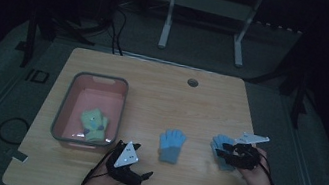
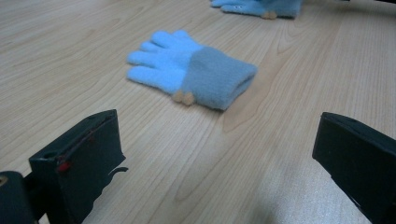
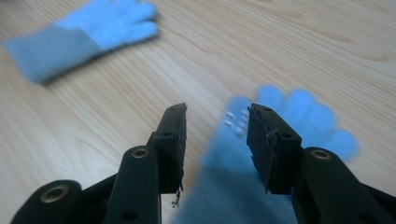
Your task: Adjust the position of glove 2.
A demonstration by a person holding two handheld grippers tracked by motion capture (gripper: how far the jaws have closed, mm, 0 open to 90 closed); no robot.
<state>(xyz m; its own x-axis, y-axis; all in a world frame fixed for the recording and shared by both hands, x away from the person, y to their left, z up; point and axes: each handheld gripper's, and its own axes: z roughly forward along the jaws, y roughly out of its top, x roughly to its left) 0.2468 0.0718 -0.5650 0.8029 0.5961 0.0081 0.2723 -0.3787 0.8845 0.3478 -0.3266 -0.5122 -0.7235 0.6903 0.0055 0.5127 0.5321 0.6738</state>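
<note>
Two light blue gloves with grey cuffs lie on the wooden table point(image 1: 153, 85). The middle glove point(image 1: 172, 145) point(image 2: 196, 70) point(image 3: 84, 32) lies flat, its fingers pointing to the far side. My left gripper point(image 1: 142, 179) point(image 2: 219, 140) rests near the front edge, open wide and aimed at that glove from a short way off. The right-hand glove point(image 1: 219, 142) point(image 2: 261, 5) point(image 3: 299, 112) lies under my right gripper point(image 1: 222, 153) point(image 3: 217, 112). Its jaws stand partly apart just over the glove, with a gap between the pads.
A grey-rimmed pink bin point(image 1: 64, 106) stands at the table's left and holds a yellow-green glove point(image 1: 93, 124). A cable hole point(image 1: 192, 82) sits near the far edge. A white stand point(image 1: 207, 8) is on the floor beyond the table.
</note>
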